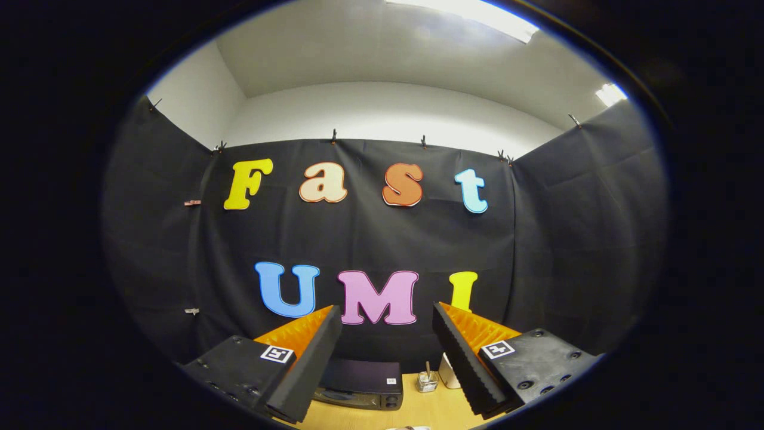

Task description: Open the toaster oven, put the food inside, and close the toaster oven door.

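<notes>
Gripper [387, 352] held high over the wooden table [418, 409], pointing at the booth's black cloth wall [370, 239]. Fingers spread wide, nothing between them, touching nothing. Left finger [310, 364] partly covers the toaster oven [361, 385], which sits on the table down below in the gap between the fingers, against the wall, door looks closed. Just right of the oven a small glass jar [427, 381] with a stick standing in it, then a pale object [447, 371] half hidden behind the right finger [462, 358], can't tell what it is
</notes>
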A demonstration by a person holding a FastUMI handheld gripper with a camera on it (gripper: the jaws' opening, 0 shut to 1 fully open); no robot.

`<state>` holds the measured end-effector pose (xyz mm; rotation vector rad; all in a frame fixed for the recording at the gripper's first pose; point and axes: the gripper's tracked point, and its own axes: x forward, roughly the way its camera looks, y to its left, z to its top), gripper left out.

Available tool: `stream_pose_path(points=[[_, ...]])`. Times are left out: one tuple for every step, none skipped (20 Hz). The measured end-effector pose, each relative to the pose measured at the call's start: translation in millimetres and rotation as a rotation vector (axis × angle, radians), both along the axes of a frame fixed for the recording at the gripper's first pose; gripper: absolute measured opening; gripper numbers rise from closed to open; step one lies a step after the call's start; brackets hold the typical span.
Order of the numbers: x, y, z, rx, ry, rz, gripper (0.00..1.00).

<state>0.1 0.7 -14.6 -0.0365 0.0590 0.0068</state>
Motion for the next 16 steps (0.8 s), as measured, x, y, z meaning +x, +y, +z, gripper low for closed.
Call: stream_pose_path(points=[[-0.1, -0.1, -2.3, -0.005, 0.005, -0.001, 0.98], [0.4, -0.5, -3.4, -0.01, 0.01, -0.002, 0.98], [0.6, -0.9, -3.5, -0.014, 0.012, -0.003, 0.98], [0.8, -0.5, -4.2, -0.015, 0.014, -0.003, 0.97], [0.7, 0.8, -4.5, -0.014, 0.016, -0.001, 0.97], [0.9, 1.6, -4.3, -0.013, 0.015, 0.0, 0.97], [1.0, 1.5, -4.2, -0.013, 0.015, 0.0, 0.97], [1.4, 1.4, -4.1, -0.013, 0.014, 0.0, 0.97], [1.7, 2.0, -4.5, -0.012, 0.016, 0.0, 0.98], [1.5, 2.4, -5.3, -0.009, 0.017, 0.001, 0.98], [1.5, 2.3, -5.5, -0.006, 0.018, 0.0, 0.98], [1.6, 2.1, -5.9, -0.005, 0.018, 0.0, 0.98], [3.1, 2.5, -6.9, -0.004, 0.018, -0.001, 0.98], [4.6, 2.4, -7.2, -0.003, 0.019, -0.001, 0.98], [6.0, 2.7, -10.7, -0.002, 0.023, -0.002, 0.98], [7.8, 2.8, -14.0, 0.0, 0.027, -0.004, 0.98]])
